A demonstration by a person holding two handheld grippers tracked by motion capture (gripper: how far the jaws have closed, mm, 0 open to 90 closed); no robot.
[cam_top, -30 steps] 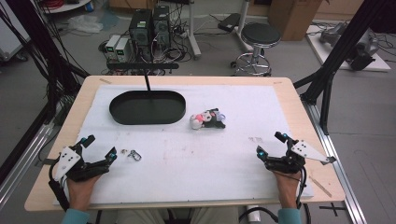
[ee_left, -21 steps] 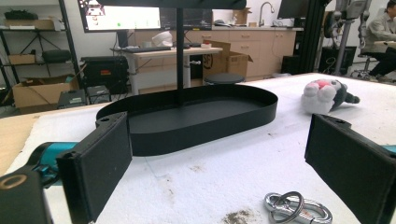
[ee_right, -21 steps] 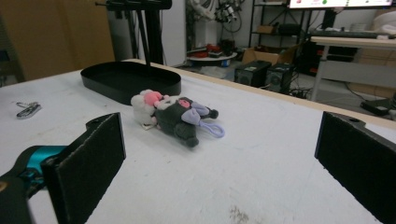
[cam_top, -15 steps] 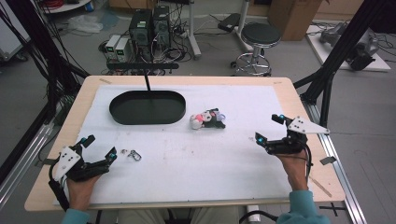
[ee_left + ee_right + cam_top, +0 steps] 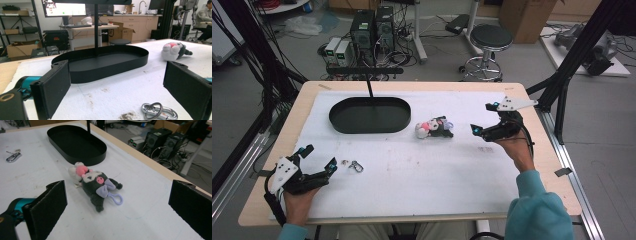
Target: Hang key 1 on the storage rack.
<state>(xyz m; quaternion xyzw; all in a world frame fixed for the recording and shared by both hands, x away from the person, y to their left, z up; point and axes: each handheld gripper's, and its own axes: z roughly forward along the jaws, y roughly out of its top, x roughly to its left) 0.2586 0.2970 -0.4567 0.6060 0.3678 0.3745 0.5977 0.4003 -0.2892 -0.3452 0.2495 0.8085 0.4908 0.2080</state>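
Observation:
A small plush toy (image 5: 433,128), dark grey and white with pink, a lilac bow and a lilac clip loop, lies on the white mat; it also shows as the plush toy (image 5: 94,183) and the plush toy (image 5: 174,50). My right gripper (image 5: 482,118) hovers open just right of it, jaws pointed toward it and set wide. A silver carabiner with key rings (image 5: 354,165) lies at the front left, seen close as the carabiner (image 5: 158,111) and far off as the carabiner (image 5: 13,156). My left gripper (image 5: 318,156) rests open just left of the carabiner.
A black oval tray (image 5: 370,114) with a thin black post (image 5: 369,86) behind it stands at the back left of the white mat (image 5: 422,165). Beyond the table's far edge are computer towers (image 5: 372,29) and a stool (image 5: 488,40).
My right gripper has moved forward and leftward from the front right corner toward the plush toy. The left gripper, carabiner and toy have stayed put.

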